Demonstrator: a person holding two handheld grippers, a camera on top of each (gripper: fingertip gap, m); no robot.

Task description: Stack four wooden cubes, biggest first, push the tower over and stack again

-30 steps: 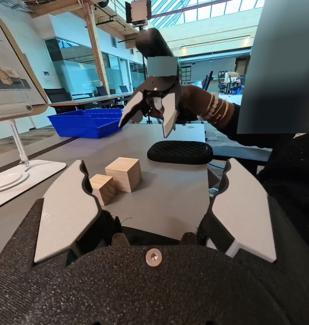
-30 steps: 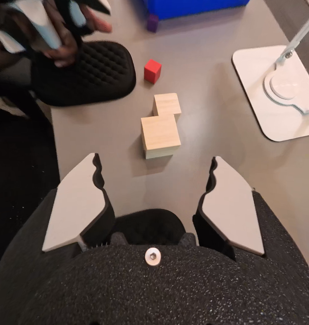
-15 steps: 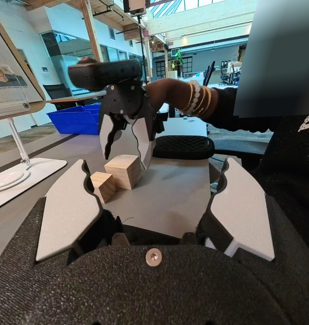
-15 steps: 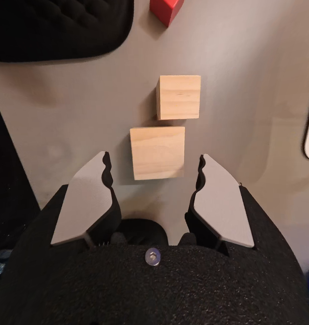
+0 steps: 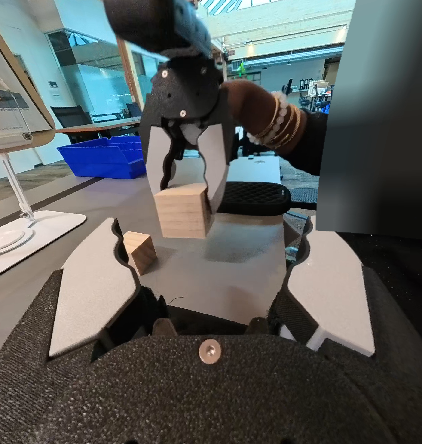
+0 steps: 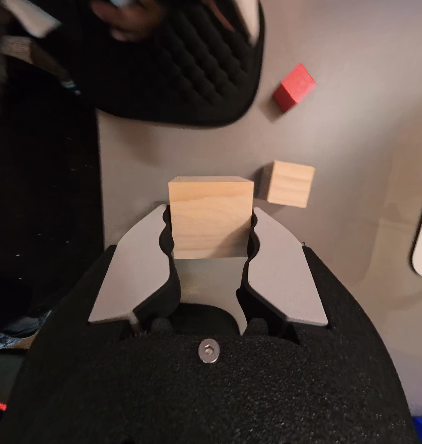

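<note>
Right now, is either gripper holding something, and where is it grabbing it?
The right gripper holds the bigger wooden cube, its fingers pressed on two opposite side faces, lifted clear of the table. The left gripper is wide open, holding nothing.

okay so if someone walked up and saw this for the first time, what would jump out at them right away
The right claw, shut on a large wooden cube and holding it above the grey table. A smaller wooden cube lies below by the open left claw, a red cube lies farther off, and a blue bin stands behind.
</note>
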